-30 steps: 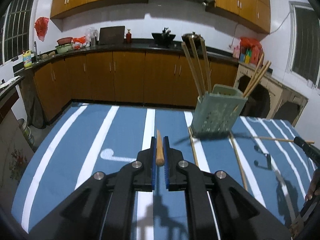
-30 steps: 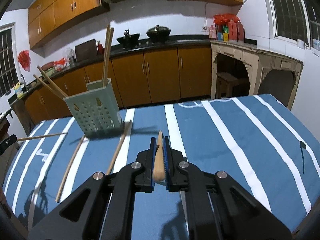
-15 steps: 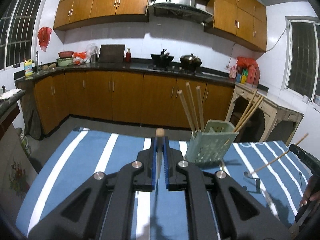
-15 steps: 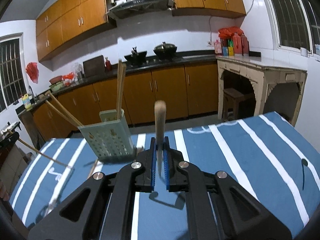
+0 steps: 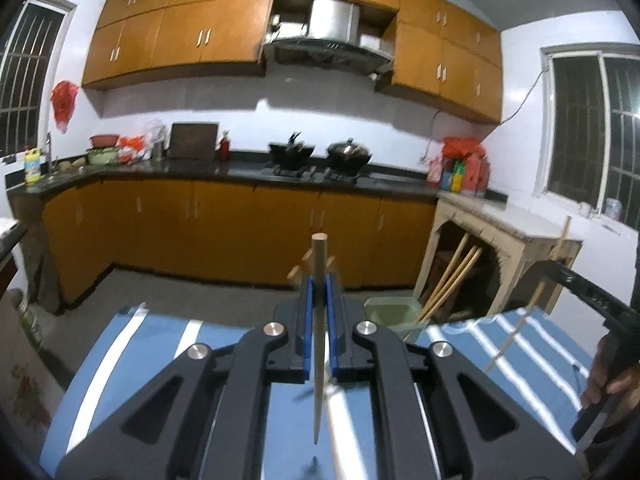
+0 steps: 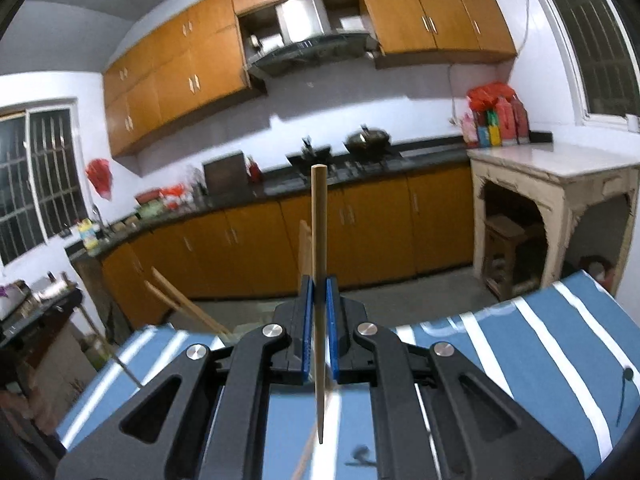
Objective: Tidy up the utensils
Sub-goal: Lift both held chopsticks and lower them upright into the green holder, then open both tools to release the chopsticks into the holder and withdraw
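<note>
My left gripper (image 5: 319, 300) is shut on a wooden chopstick (image 5: 319, 344) that stands upright, thick end up, above the striped blue tablecloth (image 5: 132, 344). My right gripper (image 6: 319, 300) is shut on another wooden chopstick (image 6: 319, 264), also upright. The green perforated utensil holder (image 5: 394, 310) with several chopsticks (image 5: 450, 280) leaning in it stands just right of the left gripper's fingers. In the right wrist view the holder is hidden behind the gripper; only chopsticks (image 6: 180, 300) stick out at the left. The right gripper and its chopstick show at the right edge of the left wrist view (image 5: 532, 304).
The table's far edge (image 6: 520, 304) lies close ahead; beyond it is bare floor and orange kitchen cabinets (image 5: 224, 224). A pale stone side counter (image 6: 556, 176) stands at the right. A loose chopstick (image 6: 308, 456) lies on the cloth under the right gripper.
Both grippers have lifted and tilted upward with their chopsticks, which now stand upright. The holder has dropped low in both views and the table takes up less of each frame.
</note>
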A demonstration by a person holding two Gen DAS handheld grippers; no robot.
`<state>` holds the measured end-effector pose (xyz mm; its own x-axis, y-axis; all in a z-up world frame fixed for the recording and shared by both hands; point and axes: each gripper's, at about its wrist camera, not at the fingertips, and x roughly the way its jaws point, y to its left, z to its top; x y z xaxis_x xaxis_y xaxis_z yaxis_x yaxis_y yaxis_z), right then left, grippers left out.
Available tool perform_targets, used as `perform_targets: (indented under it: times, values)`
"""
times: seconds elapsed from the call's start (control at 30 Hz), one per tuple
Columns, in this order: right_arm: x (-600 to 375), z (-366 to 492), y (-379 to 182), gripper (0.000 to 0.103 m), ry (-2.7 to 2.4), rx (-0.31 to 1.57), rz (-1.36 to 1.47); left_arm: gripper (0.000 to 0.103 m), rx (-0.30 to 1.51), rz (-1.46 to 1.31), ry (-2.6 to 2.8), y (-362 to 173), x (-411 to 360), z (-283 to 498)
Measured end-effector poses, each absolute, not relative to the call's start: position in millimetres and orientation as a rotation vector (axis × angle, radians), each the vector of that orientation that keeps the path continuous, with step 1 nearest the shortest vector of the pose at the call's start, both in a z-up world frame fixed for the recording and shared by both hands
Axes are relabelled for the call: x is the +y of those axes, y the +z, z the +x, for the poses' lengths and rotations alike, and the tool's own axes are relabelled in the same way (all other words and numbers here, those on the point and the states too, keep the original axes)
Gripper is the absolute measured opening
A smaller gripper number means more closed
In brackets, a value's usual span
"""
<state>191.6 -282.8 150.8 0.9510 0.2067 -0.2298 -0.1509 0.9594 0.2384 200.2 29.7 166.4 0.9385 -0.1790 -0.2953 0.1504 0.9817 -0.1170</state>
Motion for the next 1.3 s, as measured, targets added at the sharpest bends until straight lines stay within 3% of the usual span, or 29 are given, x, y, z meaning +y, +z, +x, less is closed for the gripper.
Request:
perform_targets:
  times: [0.2, 0.37, 0.83, 1.3]
  values:
    - [-256.8, 205.2, 192.2, 0.008, 0.207, 0.103, 0.207, 0.008, 0.169, -0.114, -0.181, 211.2, -3.4, 224.1]
    - [-240.4, 232.6, 193.3, 0.008, 0.187, 0.052, 0.187, 0.008, 0.115, -0.158, -0.165, 225.9, -19.5, 255.0]
    - [-225.4, 280.1, 135.7, 0.008, 0.161, 0.127, 0.195, 0.008, 0.156, -0.189, -0.107, 181.7, -36.9, 318.4]
    - [-224.6, 282.0, 127.0, 0.009, 0.173, 0.211, 0.180, 0.011, 0.278, -0.170, -0.114, 154.6, -36.4, 330.8]
